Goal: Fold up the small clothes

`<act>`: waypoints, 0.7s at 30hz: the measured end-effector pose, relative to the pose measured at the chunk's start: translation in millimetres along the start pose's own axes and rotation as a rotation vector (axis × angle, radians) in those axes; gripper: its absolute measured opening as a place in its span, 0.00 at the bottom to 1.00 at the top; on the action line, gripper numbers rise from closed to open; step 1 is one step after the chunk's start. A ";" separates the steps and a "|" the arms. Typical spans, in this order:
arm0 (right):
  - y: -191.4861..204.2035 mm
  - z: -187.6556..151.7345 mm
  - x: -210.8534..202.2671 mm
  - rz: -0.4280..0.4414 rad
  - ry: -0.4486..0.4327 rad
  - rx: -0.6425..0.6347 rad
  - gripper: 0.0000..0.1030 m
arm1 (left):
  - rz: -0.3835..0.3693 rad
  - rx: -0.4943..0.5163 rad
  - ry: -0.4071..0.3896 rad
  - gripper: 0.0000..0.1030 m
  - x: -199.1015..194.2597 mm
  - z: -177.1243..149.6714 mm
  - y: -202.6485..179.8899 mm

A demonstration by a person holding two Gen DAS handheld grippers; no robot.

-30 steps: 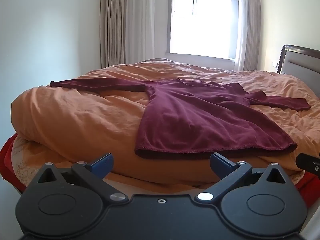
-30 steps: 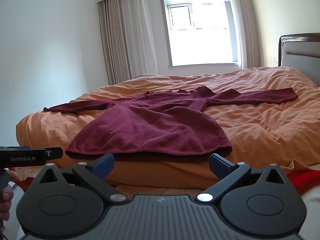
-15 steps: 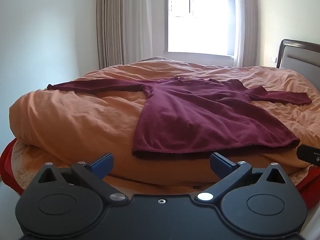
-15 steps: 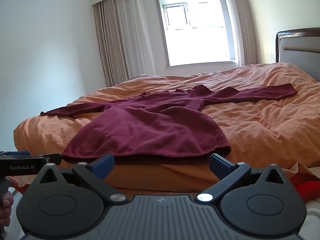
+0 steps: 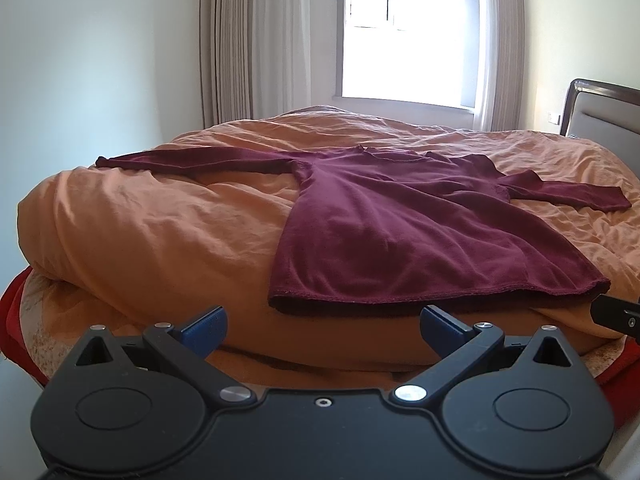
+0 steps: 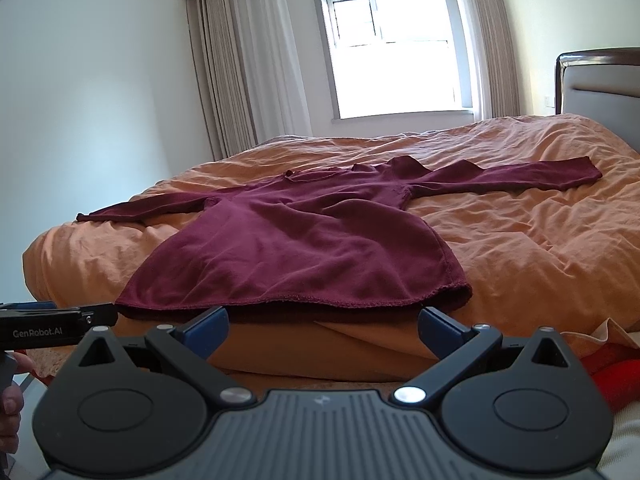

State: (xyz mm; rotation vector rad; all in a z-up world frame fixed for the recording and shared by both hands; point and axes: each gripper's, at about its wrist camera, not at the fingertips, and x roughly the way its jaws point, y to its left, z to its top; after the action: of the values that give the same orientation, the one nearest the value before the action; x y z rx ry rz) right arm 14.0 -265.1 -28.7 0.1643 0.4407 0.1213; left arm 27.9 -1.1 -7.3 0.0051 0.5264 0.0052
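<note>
A dark red long-sleeved top (image 5: 384, 224) (image 6: 304, 248) lies spread flat on the orange duvet (image 5: 152, 232), both sleeves stretched out sideways and its hem at the near edge of the bed. My left gripper (image 5: 323, 330) is open, a short way in front of the hem's left half. My right gripper (image 6: 323, 330) is also open, just below the hem's right part. Neither holds anything. In the right wrist view the left gripper's side (image 6: 56, 330) pokes in at the left, with a hand (image 6: 10, 404) under it.
The orange duvet (image 6: 540, 240) covers the whole bed. A red blanket (image 5: 14, 312) (image 6: 616, 380) shows under it at the near corners. A padded headboard (image 5: 604, 116) stands at the right, a bright window (image 6: 396, 48) with curtains behind the bed.
Both grippers have crept a little closer to the bed and risen slightly, so the top's hem sits nearer the fingertips. The garment has not moved.
</note>
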 end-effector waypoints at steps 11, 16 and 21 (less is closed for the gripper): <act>0.1 0.2 6.0 0.007 0.011 -0.007 1.00 | 0.011 -0.020 0.010 0.99 2.5 -2.9 4.5; 2.5 0.2 6.6 0.006 0.015 -0.013 1.00 | 0.016 -0.030 0.012 0.99 3.8 -2.4 5.3; 4.5 0.3 5.5 -0.001 0.016 -0.014 1.00 | 0.012 -0.030 0.009 0.99 4.4 -2.8 6.5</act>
State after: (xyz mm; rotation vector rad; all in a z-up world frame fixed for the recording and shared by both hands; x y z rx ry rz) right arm 18.7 -259.9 -29.9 0.1491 0.4561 0.1250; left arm 30.3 5.4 -11.8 -0.0209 0.5356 0.0253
